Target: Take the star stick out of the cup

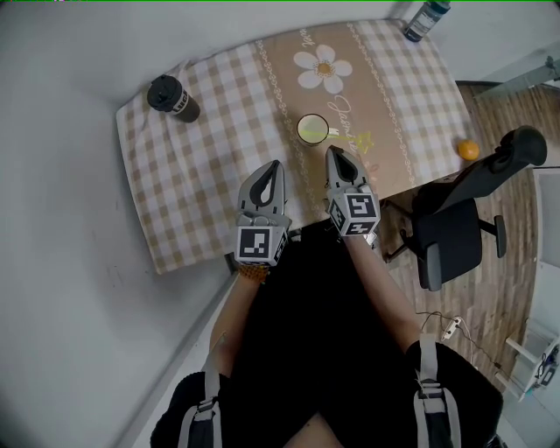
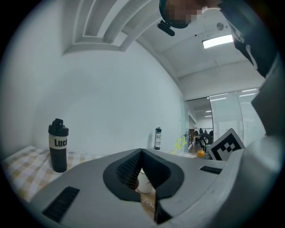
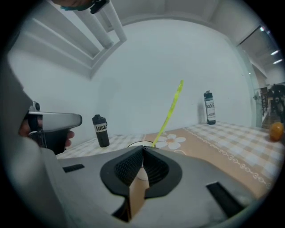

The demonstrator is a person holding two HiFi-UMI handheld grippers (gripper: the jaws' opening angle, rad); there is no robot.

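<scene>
A white cup stands on the brown middle strip of the tablecloth. A thin yellow-green star stick leans out of it to the right. In the right gripper view the stick rises slanting just beyond the jaws, with the cup rim right behind the tips. My right gripper is shut and empty, a little nearer than the cup. My left gripper is also shut and empty, to the cup's near left. The left gripper view shows the cup past its jaws and the star further right.
A black bottle lies at the far left of the checked tablecloth. A second bottle stands at the far right corner, and an orange rests at the right edge. A black office chair is by the table's right.
</scene>
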